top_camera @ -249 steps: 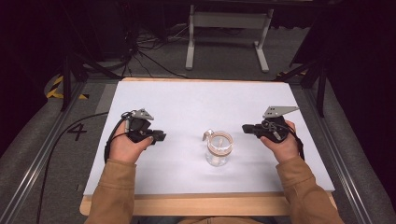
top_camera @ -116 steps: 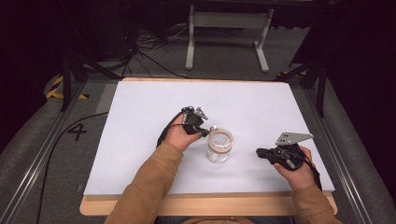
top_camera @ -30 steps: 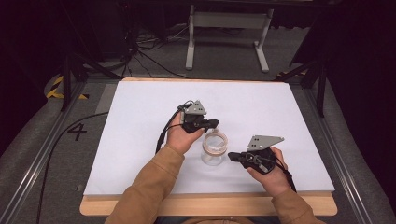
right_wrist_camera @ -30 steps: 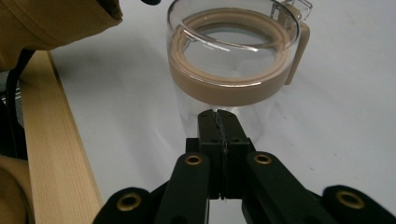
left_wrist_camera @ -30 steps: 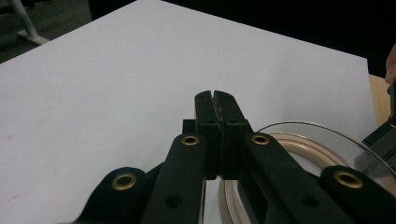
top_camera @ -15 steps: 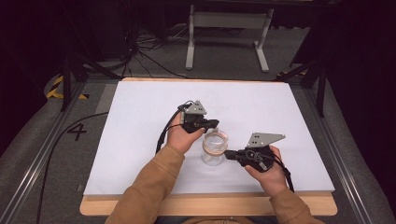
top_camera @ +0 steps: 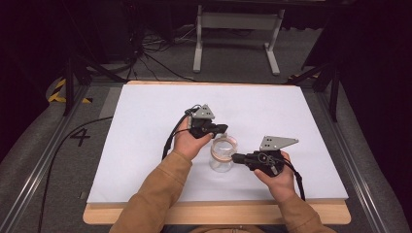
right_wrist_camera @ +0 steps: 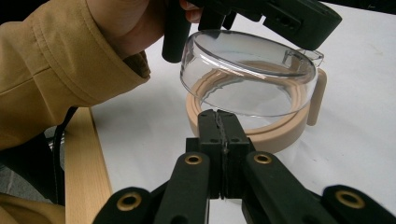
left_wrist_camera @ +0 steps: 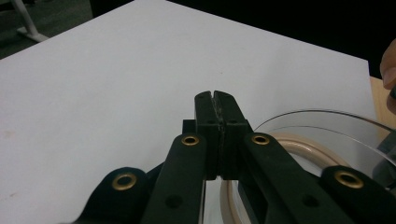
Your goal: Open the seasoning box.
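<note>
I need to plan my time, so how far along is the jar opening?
Looks done: the clear lid sits lifted and tilted above the beige ring. In hand: the shut left tongs are at the lid and the shut right tongs are by the ring. Probably left: taking the lid fully clear.

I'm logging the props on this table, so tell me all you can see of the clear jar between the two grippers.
The clear jar stands upright on the white table, glass or clear plastic by its look. A beige ring with a side tab circles its neck, and a clear domed lid sits on top, slightly tilted. The shut left gripper rests at the lid's far edge; the shut right gripper points at the ring, and contact is unclear.
</note>
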The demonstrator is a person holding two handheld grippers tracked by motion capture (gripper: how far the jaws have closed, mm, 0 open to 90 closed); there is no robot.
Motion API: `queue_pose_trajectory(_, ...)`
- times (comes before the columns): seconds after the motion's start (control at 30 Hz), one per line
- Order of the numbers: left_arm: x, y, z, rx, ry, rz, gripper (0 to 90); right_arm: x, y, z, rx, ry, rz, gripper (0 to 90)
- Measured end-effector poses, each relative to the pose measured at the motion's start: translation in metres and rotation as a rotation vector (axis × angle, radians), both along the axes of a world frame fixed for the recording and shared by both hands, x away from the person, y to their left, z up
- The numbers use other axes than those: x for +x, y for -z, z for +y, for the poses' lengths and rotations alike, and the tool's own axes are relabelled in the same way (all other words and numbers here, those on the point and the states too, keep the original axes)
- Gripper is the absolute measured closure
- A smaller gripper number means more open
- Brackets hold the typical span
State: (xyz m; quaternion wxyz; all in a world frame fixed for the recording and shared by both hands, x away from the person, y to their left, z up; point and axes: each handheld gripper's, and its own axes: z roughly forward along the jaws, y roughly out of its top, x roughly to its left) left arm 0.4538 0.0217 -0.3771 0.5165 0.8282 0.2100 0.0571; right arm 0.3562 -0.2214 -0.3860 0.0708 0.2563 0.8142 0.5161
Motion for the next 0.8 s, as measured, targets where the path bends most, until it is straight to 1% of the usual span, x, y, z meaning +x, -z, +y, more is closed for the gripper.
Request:
queue_pose_trajectory(0.13,-0.001,-0.002,0.001,-0.016,-0.009,0.0,88.9,0.0,0.0,0.0,-0.004,0.001,-0.001,90.0)
queue_pose_trajectory(0.2,-0.002,-0.004,0.002,-0.024,-0.015,-0.009,88.6,0.0,0.0,0.0,-0.005,0.002,-0.002,90.0)
queue_pose_trajectory(0.23,-0.003,-0.007,0.004,-0.017,-0.012,-0.011,88.4,0.0,0.0,0.0,-0.005,0.002,-0.003,90.0)
queue_pose_trajectory(0.27,-0.003,-0.008,0.005,-0.026,-0.016,-0.019,88.1,0.0,0.0,0.0,-0.005,0.001,-0.004,90.0)
queue_pose_trajectory(0.37,-0.005,-0.013,0.01,-0.026,-0.028,-0.024,87.3,-0.001,-0.002,0.0,-0.012,0.004,-0.016,90.0)
queue_pose_trajectory(0.43,-0.008,-0.015,0.016,-0.031,-0.038,-0.028,87.3,-0.001,-0.004,0.001,-0.015,0.005,-0.028,90.0)
queue_pose_trajectory(0.57,-0.014,-0.017,0.029,-0.027,-0.065,-0.033,86.9,0.002,-0.012,0.002,-0.012,-0.004,-0.06,90.0)
queue_pose_trajectory(0.67,-0.019,-0.013,0.039,-0.014,-0.1,-0.025,86.2,0.006,-0.016,0.003,-0.017,-0.006,-0.083,90.0)
queue_pose_trajectory(0.7,-0.02,-0.012,0.043,-0.007,-0.108,-0.015,86.2,0.008,-0.016,0.004,-0.015,-0.008,-0.085,90.0)
queue_pose_trajectory(0.8,-0.024,-0.01,0.055,-0.005,-0.138,-0.011,85.9,0.014,-0.02,0.003,-0.003,-0.018,-0.092,90.0)
